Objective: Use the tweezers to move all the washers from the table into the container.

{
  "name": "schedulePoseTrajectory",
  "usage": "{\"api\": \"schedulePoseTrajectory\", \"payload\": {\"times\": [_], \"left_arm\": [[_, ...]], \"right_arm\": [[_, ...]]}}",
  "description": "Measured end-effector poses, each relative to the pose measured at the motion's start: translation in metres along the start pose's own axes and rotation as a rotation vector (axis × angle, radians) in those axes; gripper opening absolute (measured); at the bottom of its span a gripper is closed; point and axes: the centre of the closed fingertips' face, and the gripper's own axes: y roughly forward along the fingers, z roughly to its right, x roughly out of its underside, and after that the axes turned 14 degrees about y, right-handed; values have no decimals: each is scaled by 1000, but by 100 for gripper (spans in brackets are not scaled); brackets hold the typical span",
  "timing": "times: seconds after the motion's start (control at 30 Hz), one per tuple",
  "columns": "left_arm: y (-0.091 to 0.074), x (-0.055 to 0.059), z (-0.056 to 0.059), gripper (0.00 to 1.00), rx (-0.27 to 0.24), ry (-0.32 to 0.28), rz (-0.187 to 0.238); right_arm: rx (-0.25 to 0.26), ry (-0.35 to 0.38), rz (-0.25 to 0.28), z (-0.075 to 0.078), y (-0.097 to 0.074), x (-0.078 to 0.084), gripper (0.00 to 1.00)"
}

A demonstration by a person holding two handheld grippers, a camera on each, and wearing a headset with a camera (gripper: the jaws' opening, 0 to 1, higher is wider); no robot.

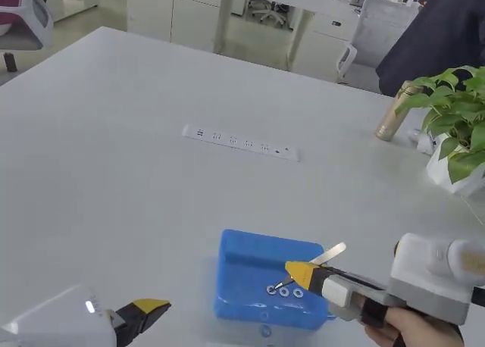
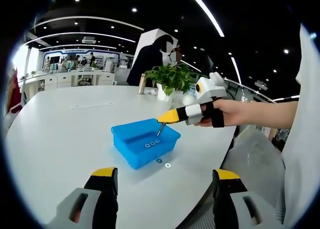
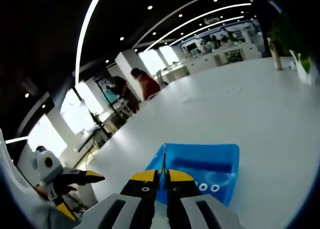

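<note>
A blue container (image 1: 250, 260) sits near the table's front edge with three washers (image 1: 284, 291) inside. My right gripper (image 1: 297, 271) is shut on metal tweezers (image 1: 330, 251), whose tips point down into the container just above the washers. From the left gripper view, the tweezers (image 2: 160, 130) hang over the container (image 2: 131, 135), and two loose washers (image 2: 167, 165) lie on the table in front of it. My left gripper (image 2: 165, 174) stands open, apart from the container. In the right gripper view the right gripper (image 3: 163, 175) pinches the tweezers (image 3: 164, 159) over the container (image 3: 200, 164).
A white power strip (image 1: 239, 143) lies mid-table. A potted plant (image 1: 455, 120) and a gold bottle (image 1: 394, 110) stand at the right edge. A person (image 2: 147, 59) stands behind the plant. Bare white tabletop (image 1: 114, 173) stretches left and behind.
</note>
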Motion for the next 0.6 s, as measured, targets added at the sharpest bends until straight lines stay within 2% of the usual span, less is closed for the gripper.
{"api": "schedulePoseTrajectory", "payload": {"times": [0.13,0.37,0.6], "left_arm": [[0,0,1,79,-2,-4,0],[1,1,2,79,4,0,-7],[3,-2,2,78,11,10,-5]], "right_arm": [[-6,0,-21,1,-3,12,4],[-25,35,12,1,-10,10,4],[-24,17,-16,-2,-15,19,3]]}}
